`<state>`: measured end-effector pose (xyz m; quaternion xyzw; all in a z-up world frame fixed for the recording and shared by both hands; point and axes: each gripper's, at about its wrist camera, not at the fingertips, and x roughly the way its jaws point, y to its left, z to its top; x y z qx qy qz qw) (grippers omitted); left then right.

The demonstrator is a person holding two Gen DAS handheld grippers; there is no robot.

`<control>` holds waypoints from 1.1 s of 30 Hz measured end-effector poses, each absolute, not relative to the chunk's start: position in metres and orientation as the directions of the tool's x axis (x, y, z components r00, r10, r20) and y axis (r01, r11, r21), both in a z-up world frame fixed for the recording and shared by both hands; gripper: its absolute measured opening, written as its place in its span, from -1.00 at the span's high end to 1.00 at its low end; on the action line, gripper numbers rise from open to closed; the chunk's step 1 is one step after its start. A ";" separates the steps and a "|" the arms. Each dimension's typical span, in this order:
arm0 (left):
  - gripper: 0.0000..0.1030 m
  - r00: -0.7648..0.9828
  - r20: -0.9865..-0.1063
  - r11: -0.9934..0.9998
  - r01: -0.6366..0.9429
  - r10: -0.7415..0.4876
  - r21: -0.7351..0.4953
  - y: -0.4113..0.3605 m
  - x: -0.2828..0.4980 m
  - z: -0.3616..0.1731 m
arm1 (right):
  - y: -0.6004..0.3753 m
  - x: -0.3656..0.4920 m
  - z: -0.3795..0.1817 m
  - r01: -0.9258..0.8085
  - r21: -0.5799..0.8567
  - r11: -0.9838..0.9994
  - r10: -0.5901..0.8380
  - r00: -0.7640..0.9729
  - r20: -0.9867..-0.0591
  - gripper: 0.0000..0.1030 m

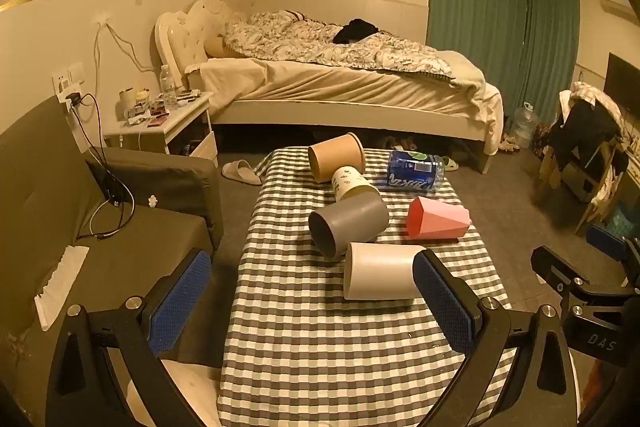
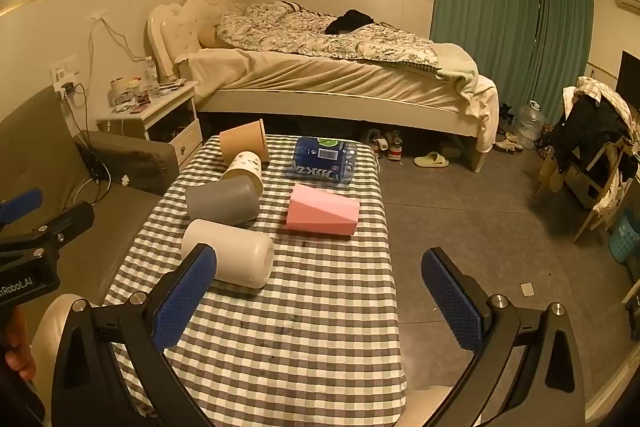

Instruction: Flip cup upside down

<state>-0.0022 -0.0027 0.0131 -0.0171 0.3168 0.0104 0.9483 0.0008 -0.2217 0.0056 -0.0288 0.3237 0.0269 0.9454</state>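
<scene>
Several cups lie on their sides on a checked table (image 1: 320, 347) (image 2: 320, 327). Nearest is a white cup (image 1: 380, 271) (image 2: 232, 255), then a grey cup (image 1: 348, 223) (image 2: 224, 201), a pink faceted cup (image 1: 438, 219) (image 2: 322, 211), a printed paper cup (image 1: 354, 183) (image 2: 244, 167) and a tan cup (image 1: 336, 157) (image 2: 244, 143). My left gripper (image 1: 316, 303) is open and empty, just short of the white cup. My right gripper (image 2: 320, 299) is open and empty, the white cup by its left finger (image 2: 184, 299).
A blue pack of water bottles (image 1: 416, 171) (image 2: 324, 159) lies at the table's far end. A grey sofa (image 1: 60, 227) runs along the left. A bed (image 1: 340, 83), a nightstand (image 1: 168, 123) and a chair with clothes (image 2: 592, 147) stand beyond.
</scene>
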 end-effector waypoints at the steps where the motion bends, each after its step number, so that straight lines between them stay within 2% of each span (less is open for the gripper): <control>1: -1.00 0.799 -0.601 0.999 -0.031 0.010 -0.025 -0.003 -0.002 0.014 | -0.223 0.001 0.006 -0.070 -0.035 0.997 0.033 0.789 -0.613 -0.99; 33: -1.00 0.807 -0.591 0.999 -0.028 0.010 -0.022 -0.003 -0.006 0.025 | -0.209 0.000 0.010 -0.078 -0.037 0.996 0.039 0.790 -0.612 -0.99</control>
